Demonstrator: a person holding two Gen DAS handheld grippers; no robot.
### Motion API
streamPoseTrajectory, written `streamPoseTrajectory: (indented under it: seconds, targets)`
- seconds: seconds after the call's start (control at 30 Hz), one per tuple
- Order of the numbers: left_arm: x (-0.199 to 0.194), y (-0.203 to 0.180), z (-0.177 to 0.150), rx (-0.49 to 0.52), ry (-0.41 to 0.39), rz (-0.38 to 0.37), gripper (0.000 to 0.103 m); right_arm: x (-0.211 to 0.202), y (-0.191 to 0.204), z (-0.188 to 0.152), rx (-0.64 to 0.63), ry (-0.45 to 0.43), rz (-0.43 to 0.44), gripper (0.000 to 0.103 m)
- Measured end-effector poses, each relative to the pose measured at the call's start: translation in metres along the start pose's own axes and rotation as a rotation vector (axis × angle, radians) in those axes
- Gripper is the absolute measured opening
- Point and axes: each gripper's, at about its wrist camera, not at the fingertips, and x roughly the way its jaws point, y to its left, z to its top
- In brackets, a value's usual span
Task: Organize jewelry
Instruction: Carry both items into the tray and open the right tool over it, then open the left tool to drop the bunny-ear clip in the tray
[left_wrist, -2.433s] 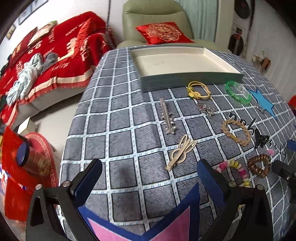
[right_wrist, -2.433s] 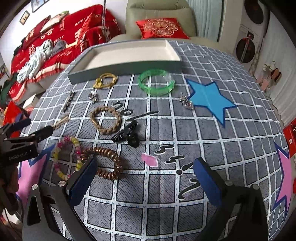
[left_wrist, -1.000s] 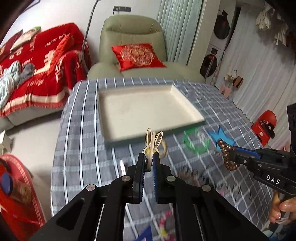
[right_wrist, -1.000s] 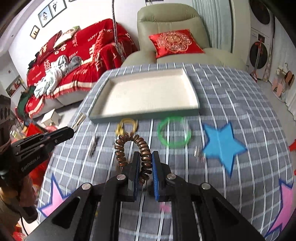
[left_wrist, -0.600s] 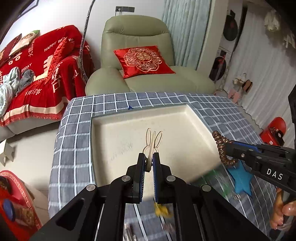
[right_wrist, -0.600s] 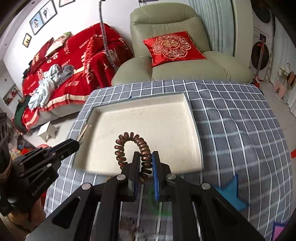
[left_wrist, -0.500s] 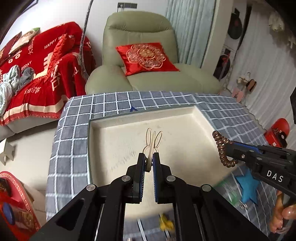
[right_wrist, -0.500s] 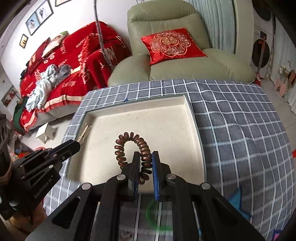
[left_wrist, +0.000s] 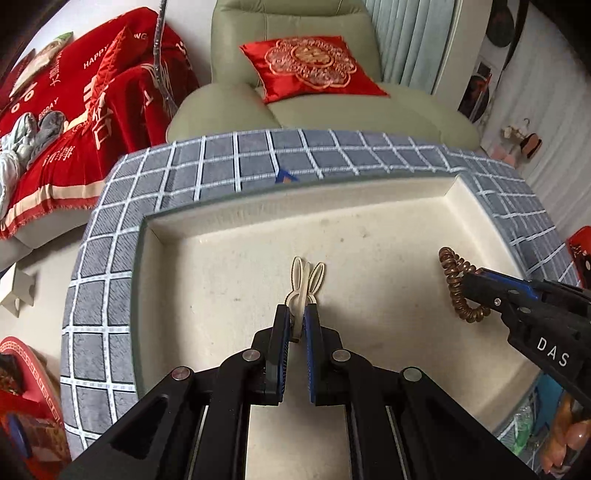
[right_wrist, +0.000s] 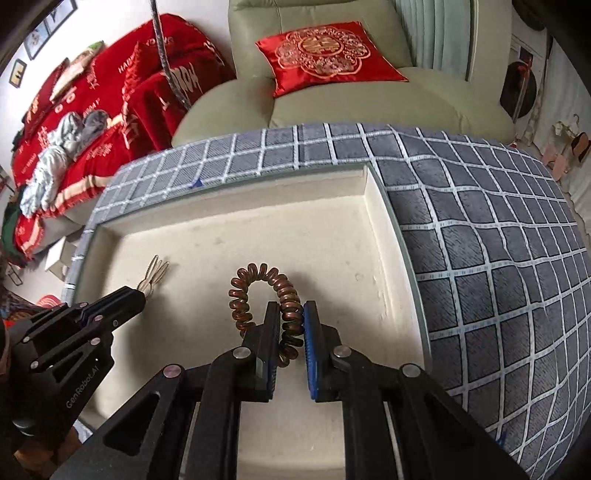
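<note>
A cream rabbit-ear hair clip sticks out past my left gripper, which is shut on it above the middle of the shallow cream tray. My right gripper is shut on a brown coil hair tie and hangs over the tray's right half. In the left wrist view the right gripper comes in from the right with the coil hair tie. From the right wrist view, the left gripper and the clip show at the left. The tray floor under both is bare.
The tray lies on a grey checked tablecloth near the table's far edge. Beyond it stand a green armchair with a red cushion and a sofa under a red blanket. A green bangle shows blurred at the tray's near right corner.
Both grippers have moved forward and down, from over the loose jewelry on the cloth to over the tray. Each keeps its hold on its piece.
</note>
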Motion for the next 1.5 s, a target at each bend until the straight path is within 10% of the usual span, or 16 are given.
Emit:
streamPoseTrajectory:
  seconds: [0.23, 0.37, 1.13, 1.17, 1.23, 1.5]
  targets:
    - [-0.001, -0.008, -0.004, 0.047, -0.024, 0.046, 0.024, 0.007, 0.007, -0.008, -0.038, 0.001, -0.056, 0.017]
    - [-0.003, -0.005, -0.004, 0.034, -0.019, 0.055, 0.024, 0.005, 0.009, -0.008, -0.042, 0.008, -0.066, 0.074]
    - [-0.031, -0.007, -0.004, -0.001, -0.068, 0.02, 0.025, -0.089, -0.02, -0.036, 0.148, -0.125, 0.104, 0.08]
    - [-0.036, -0.009, -0.004, 0.001, -0.078, 0.016, 0.039, -0.092, -0.021, -0.038, 0.154, -0.127, 0.108, 0.08]
    - [-0.043, -0.01, -0.004, -0.001, -0.085, 0.023, 0.103, -0.098, -0.022, -0.042, 0.162, -0.133, 0.117, 0.08]
    - [-0.046, -0.007, -0.007, -0.008, -0.139, 0.043, 0.103, -0.117, -0.025, -0.059, 0.172, -0.158, 0.135, 0.084]
